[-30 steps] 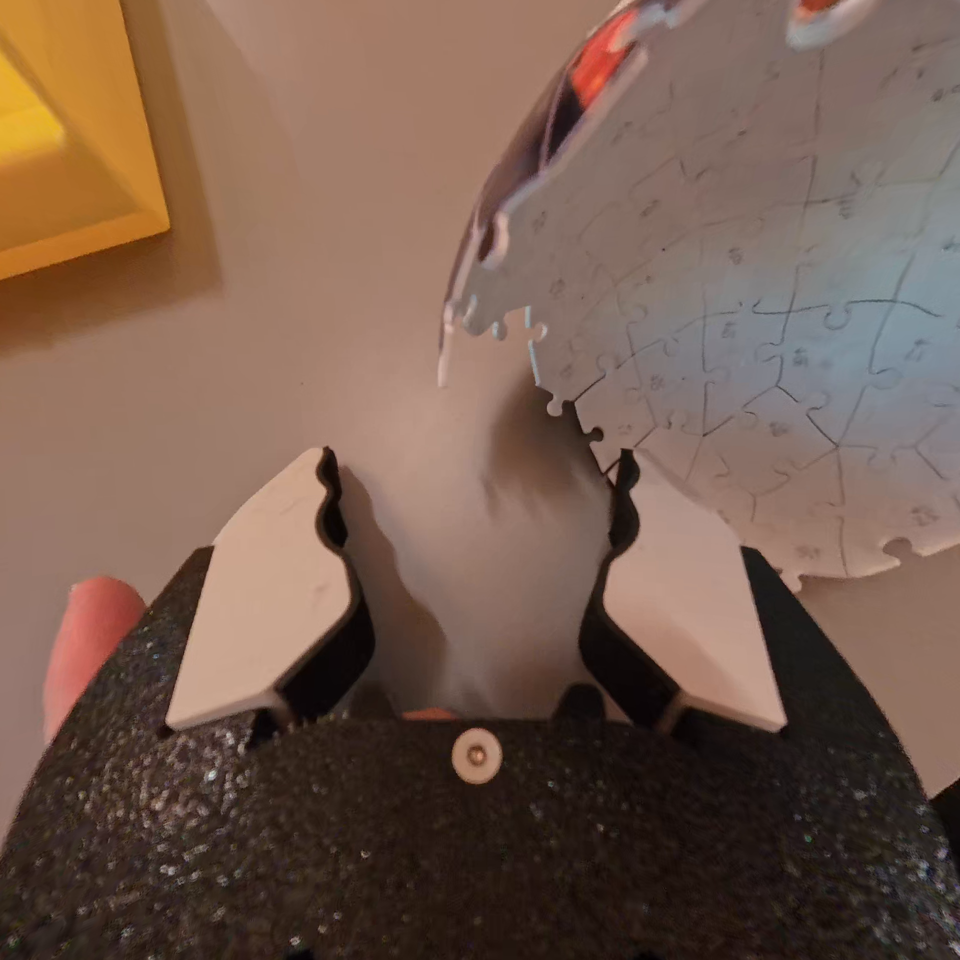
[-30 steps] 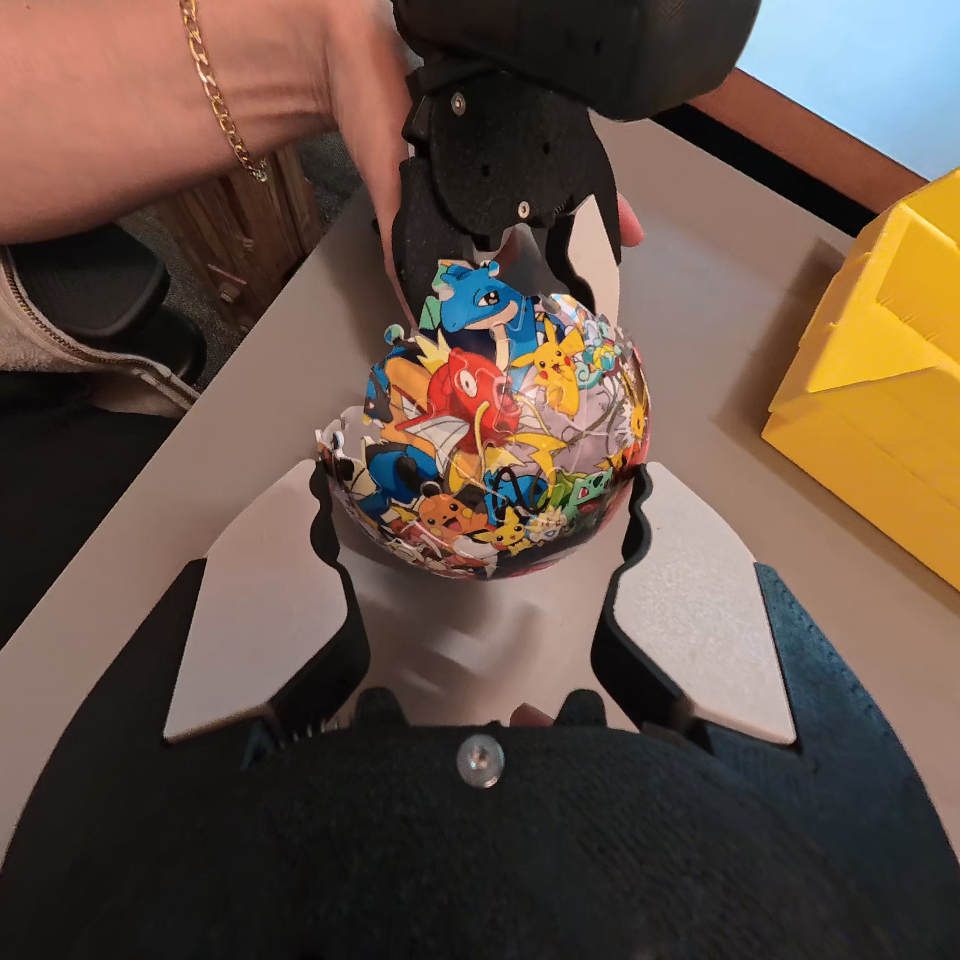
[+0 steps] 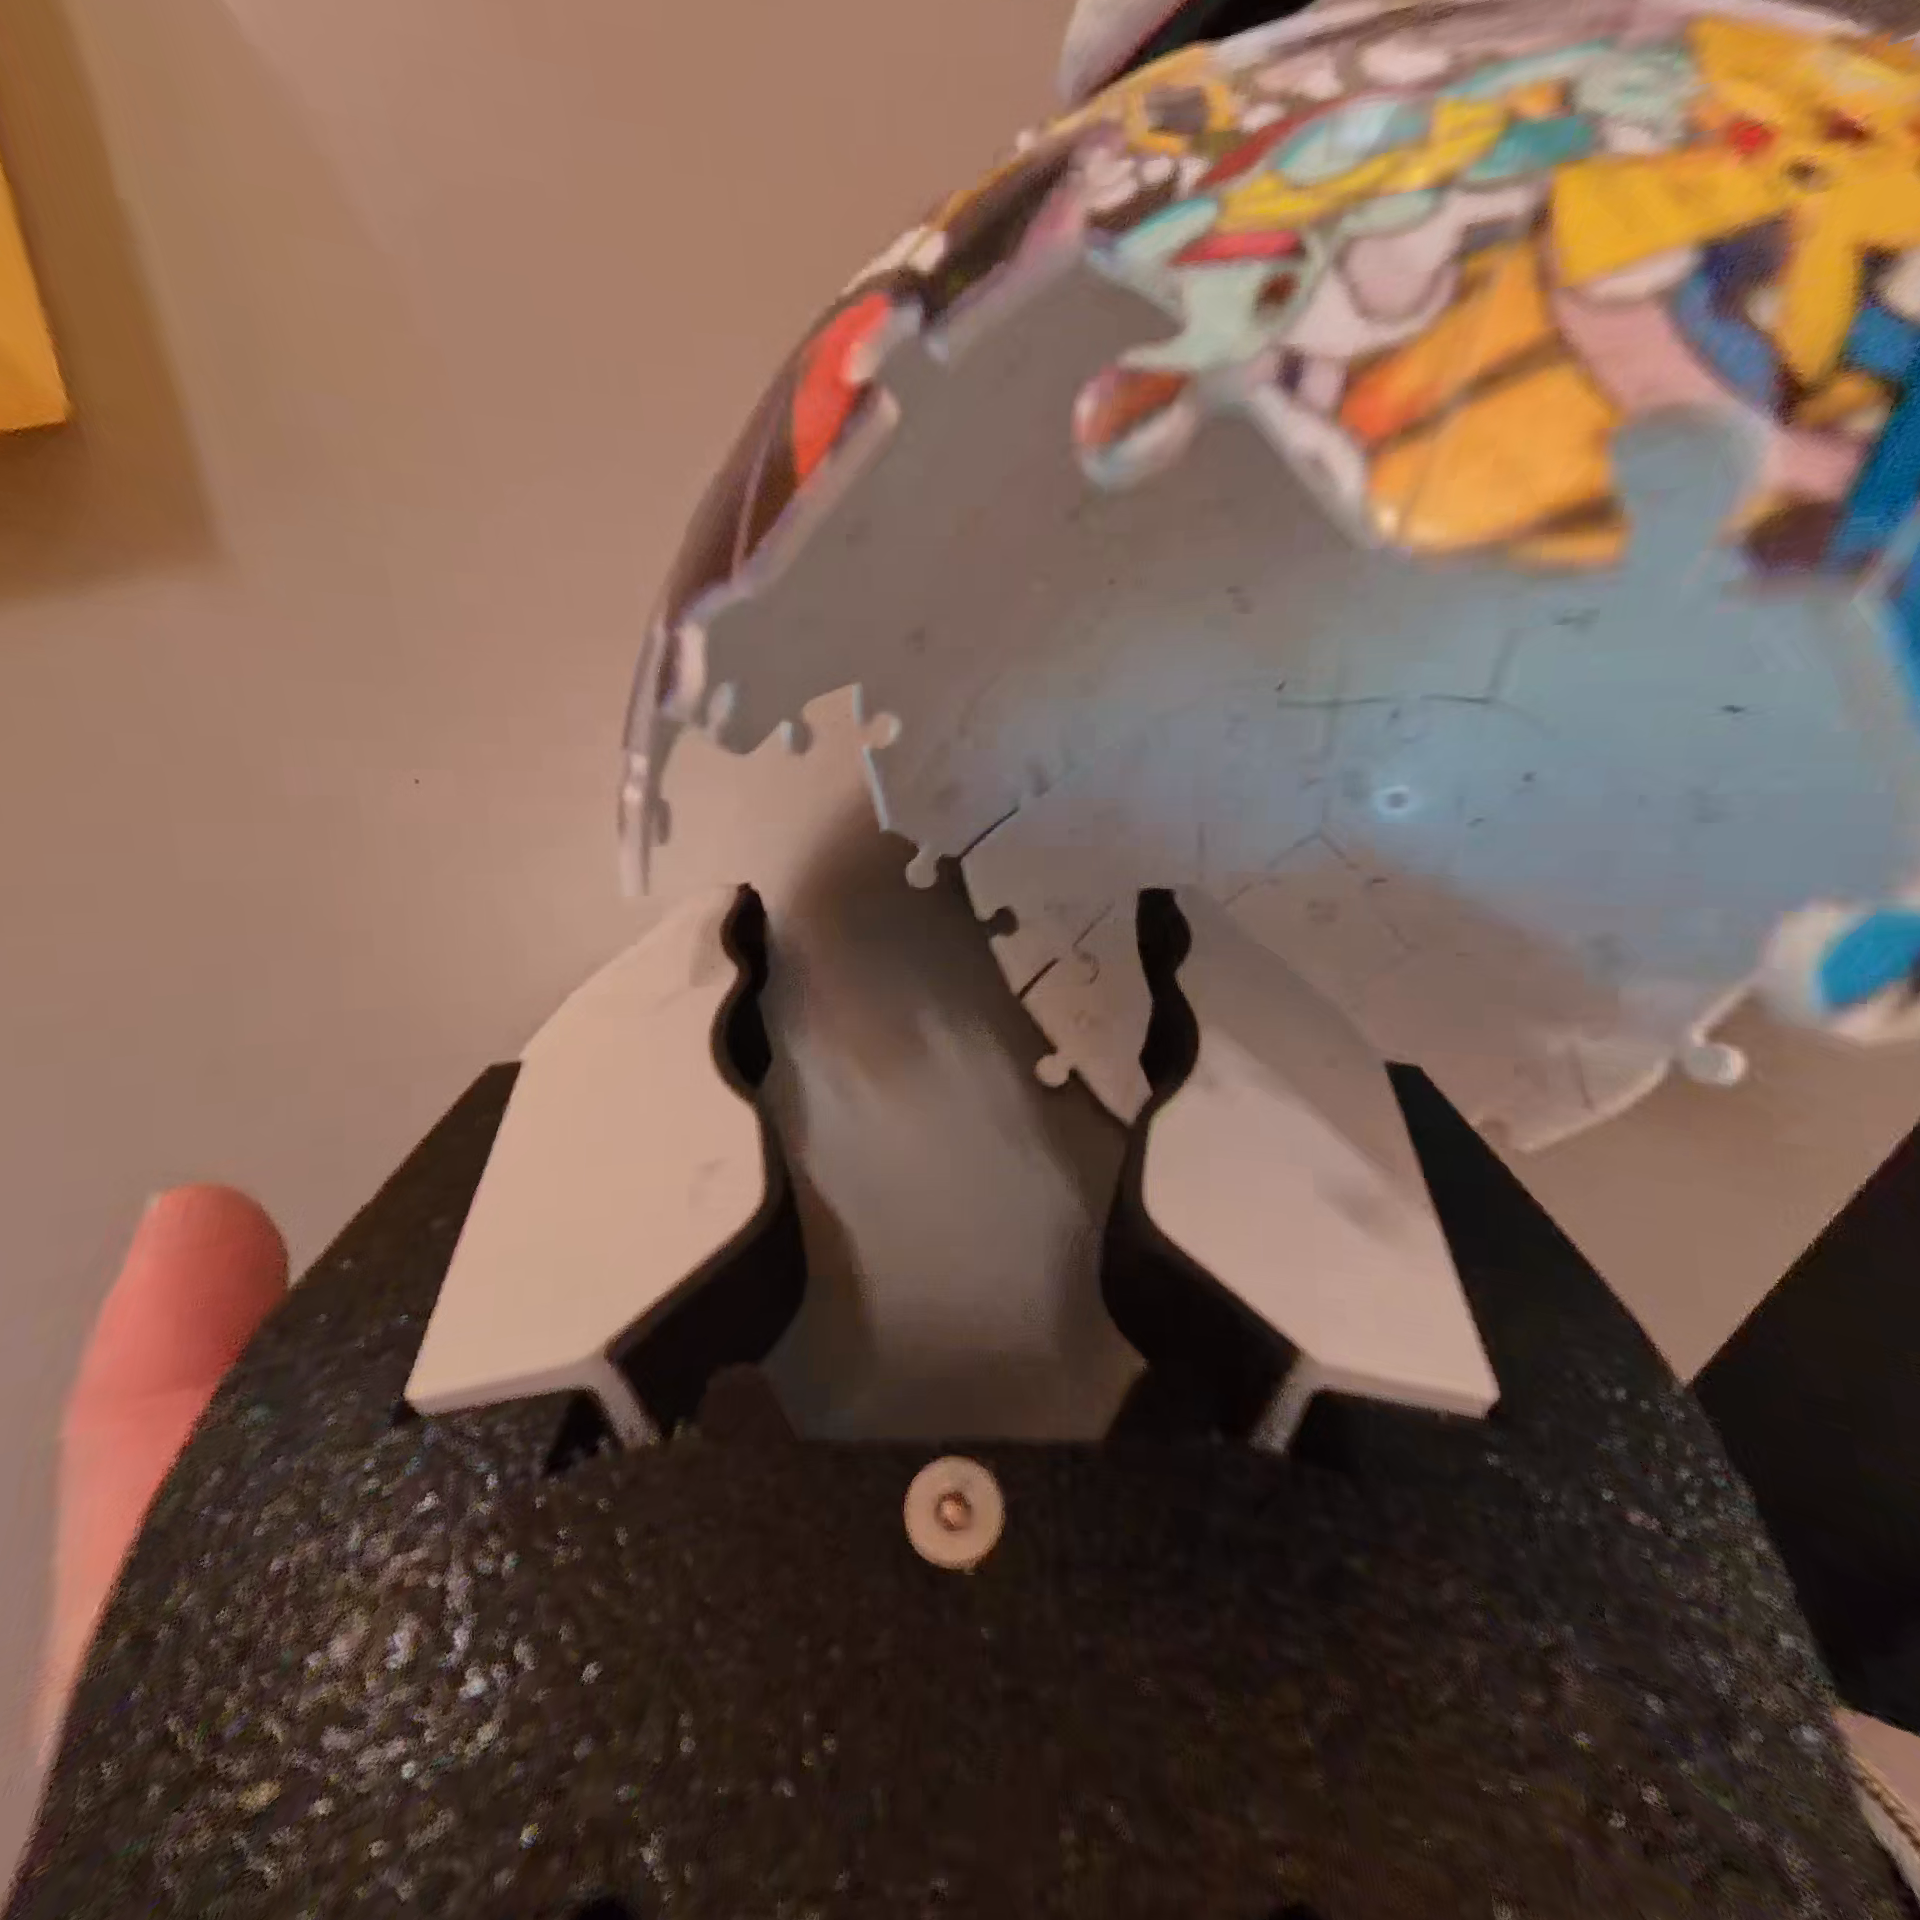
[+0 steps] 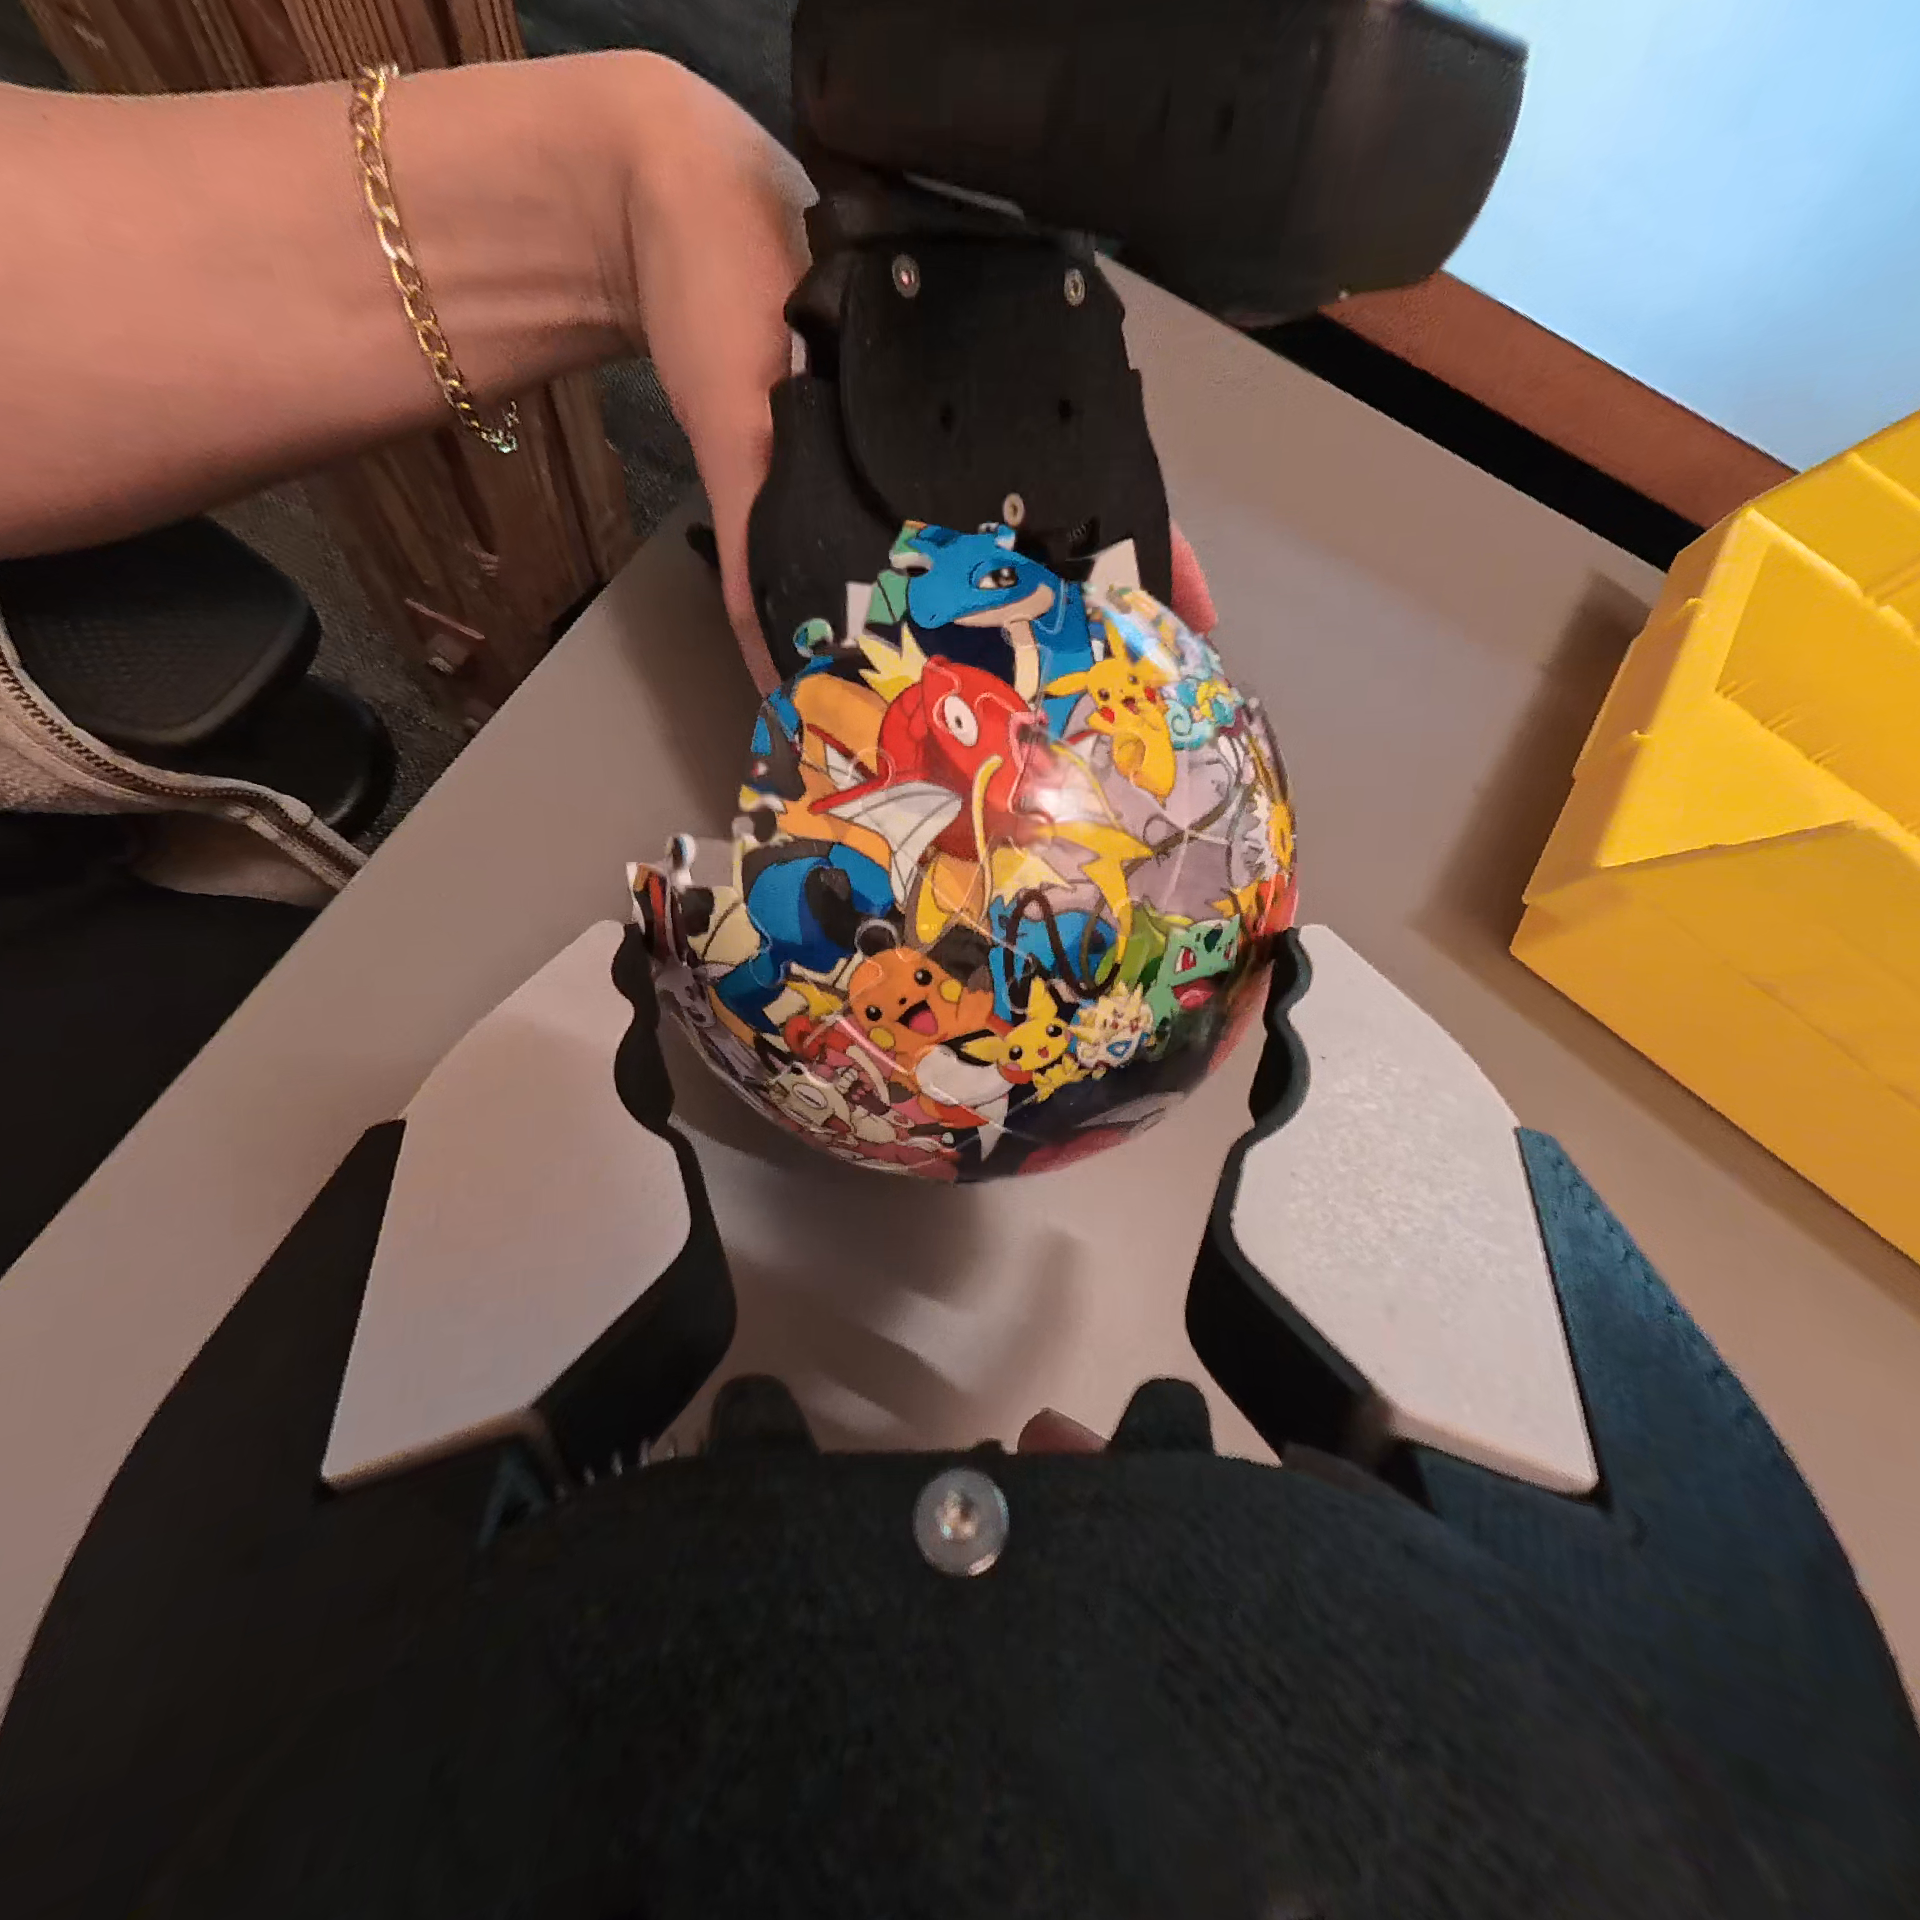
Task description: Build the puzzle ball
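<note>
The puzzle ball [image 4: 987,831] is a partly built hollow sphere with bright cartoon pictures, on the grey table [image 4: 1403,623]. My right gripper [image 4: 956,935] is open wide, its fingertips close beside the ball's two sides; I cannot tell if they touch. My left gripper [image 3: 945,914] is partly open. The ball's jagged open rim and its pale grey inside [image 3: 1351,727] sit between its fingers, against the right finger [image 3: 1247,1091]. In the right wrist view the left gripper [image 4: 966,540] comes down onto the ball's top, its fingertips hidden behind the rim.
A yellow bin [image 4: 1714,831] stands on the table to the right of the ball; a strip of it shows in the left wrist view [image 3: 21,260]. A person's hand with a gold bracelet [image 4: 416,291] holds the left gripper. A chair [image 4: 156,644] stands past the table's left edge. My hands' fingertips stand some 9 centimetres from each other.
The left gripper's fingers have narrowed and the ball's rim now lies between them. The ball has turned, showing its coloured outside there. The ball sits closer in the right gripper's opening.
</note>
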Motion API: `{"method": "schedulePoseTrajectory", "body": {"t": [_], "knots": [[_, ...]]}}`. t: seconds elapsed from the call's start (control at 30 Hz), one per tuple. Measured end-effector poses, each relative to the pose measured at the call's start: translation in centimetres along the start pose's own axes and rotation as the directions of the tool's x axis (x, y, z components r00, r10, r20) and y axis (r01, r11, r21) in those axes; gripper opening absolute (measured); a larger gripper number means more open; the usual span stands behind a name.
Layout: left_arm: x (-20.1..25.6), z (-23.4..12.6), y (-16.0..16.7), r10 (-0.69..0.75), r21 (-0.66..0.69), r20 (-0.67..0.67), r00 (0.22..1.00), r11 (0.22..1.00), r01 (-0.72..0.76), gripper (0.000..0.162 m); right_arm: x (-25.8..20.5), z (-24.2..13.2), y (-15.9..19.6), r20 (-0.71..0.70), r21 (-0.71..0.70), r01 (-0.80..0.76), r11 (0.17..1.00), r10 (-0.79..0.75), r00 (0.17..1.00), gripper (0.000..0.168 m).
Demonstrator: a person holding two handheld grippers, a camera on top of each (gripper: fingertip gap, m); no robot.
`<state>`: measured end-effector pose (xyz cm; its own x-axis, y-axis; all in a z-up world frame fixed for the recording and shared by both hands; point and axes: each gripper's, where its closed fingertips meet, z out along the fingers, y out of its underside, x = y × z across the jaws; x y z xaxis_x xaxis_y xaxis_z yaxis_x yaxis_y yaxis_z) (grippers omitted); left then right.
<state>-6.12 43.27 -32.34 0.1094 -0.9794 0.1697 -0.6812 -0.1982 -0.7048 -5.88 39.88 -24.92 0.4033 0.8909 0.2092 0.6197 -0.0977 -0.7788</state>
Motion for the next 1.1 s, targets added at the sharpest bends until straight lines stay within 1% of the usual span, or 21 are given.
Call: {"method": "schedulePoseTrajectory", "body": {"t": [0.13, 0.23, 0.3, 0.6, 0.7, 0.87, 0.93, 1.03, 1.1], "knots": [[-0.2, 0.3, 0.5, 0.097, -0.043, 0.049, 0.994, 0.995, -0.095, 0.076, 0.0, 0.2, 0.0, 0.001, 0.006, 0.006, 1.0, -0.006, 1.0, 0.111], [-0.5, 0.4, 0.4, 0.101, -0.051, 0.067, 0.993, 0.994, -0.097, 0.074, 0.0, 0.4, -0.2, 0.006, 0.006, 0.005, 1.0, -0.005, 1.0, 0.111], [-0.7, 0.3, 0.5, 0.097, -0.049, 0.075, 0.992, 0.994, -0.094, 0.077, 0.0, 0.5, -0.3, 0.01, 0.001, 0.008, 1.0, -0.008, 1.0, 0.111], [-1.3, 0.0, 0.6, 0.073, -0.035, 0.092, 0.993, 0.997, -0.07, 0.08, 0.2, 0.8, -0.5, 0.009, -0.008, 0.02, 1.0, -0.019, 1.0, 0.111], [-1.7, -0.1, 0.5, 0.044, -0.025, 0.106, 0.993, 0.999, -0.042, 0.077, 0.2, 0.8, -0.5, 0.011, -0.012, 0.018, 1.0, -0.018, 1.0, 0.111], [-1.2, 0.0, 0.6, 0.076, -0.033, 0.088, 0.993, 0.997, -0.074, 0.076, 0.2, 0.8, -0.5, 0.01, -0.01, 0.018, 1.0, -0.018, 1.0, 0.111], [-1.5, -0.1, 0.6, 0.065, -0.034, 0.099, 0.993, 0.998, -0.062, 0.079, 0.2, 0.8, -0.5, 0.01, -0.013, 0.021, 1.0, -0.021, 1.0, 0.111], [-1.8, -0.2, 0.7, 0.068, -0.037, 0.12, 0.991, 0.997, -0.064, 0.072, 0.2, 0.8, -0.4, 0.011, -0.017, 0.024, 1.0, -0.023, 1.0, 0.111], [-1.4, -0.1, 0.7, 0.086, -0.038, 0.11, 0.99, 0.996, -0.082, 0.068, 0.1, 0.9, -0.5, 0.012, -0.02, 0.028, 0.999, -0.027, 1.0, 0.111]]}}
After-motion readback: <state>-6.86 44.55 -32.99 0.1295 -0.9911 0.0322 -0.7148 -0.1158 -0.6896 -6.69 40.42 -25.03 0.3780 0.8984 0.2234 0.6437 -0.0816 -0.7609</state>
